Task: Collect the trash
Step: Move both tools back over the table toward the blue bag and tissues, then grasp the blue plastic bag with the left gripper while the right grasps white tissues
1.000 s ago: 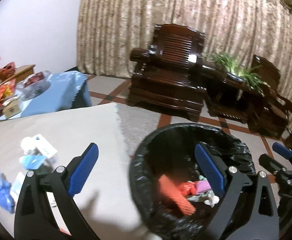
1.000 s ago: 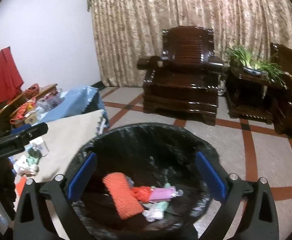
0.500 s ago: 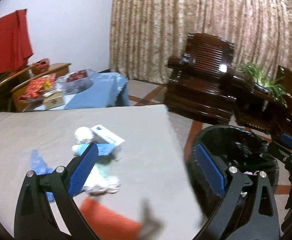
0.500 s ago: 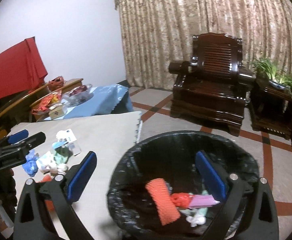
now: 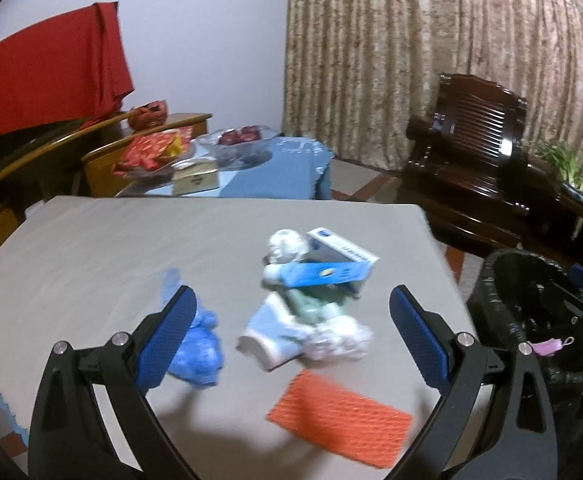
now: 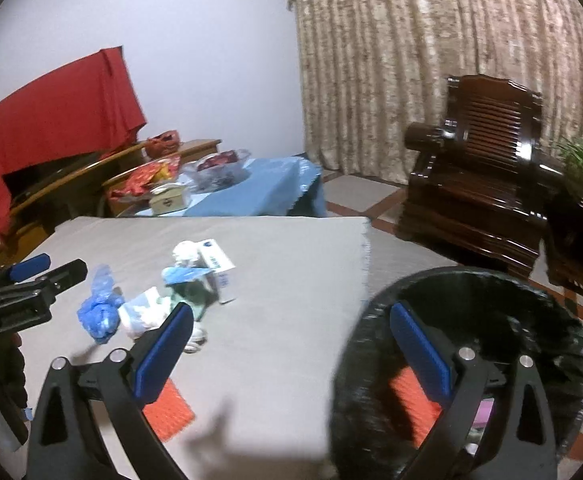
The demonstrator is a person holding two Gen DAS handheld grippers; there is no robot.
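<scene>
Trash lies on a grey-covered table [image 5: 111, 248]: a crumpled blue bag [image 5: 199, 344], a white cup [image 5: 267, 336], a blue and white box [image 5: 339, 256], a white crumpled wad [image 5: 339, 340] and an orange mesh piece [image 5: 339, 416]. My left gripper [image 5: 289, 340] is open and empty above this pile. A bin with a black bag [image 6: 531, 320] stands right of the table and holds an orange mesh piece [image 6: 411, 404]. My right gripper [image 6: 291, 352] is open and empty between table and bin. The pile also shows in the right wrist view [image 6: 187, 280].
A dark wooden armchair [image 6: 487, 160] and a plant [image 5: 571, 168] stand at the right before a patterned curtain. A blue-covered table [image 5: 275, 168] with a bowl and a box stands behind. A red cloth [image 5: 47, 76] hangs at the left.
Both grippers swung left from over the bin toward the table. The trash pile has come between my left fingers; the bin moved to the right edge of that view.
</scene>
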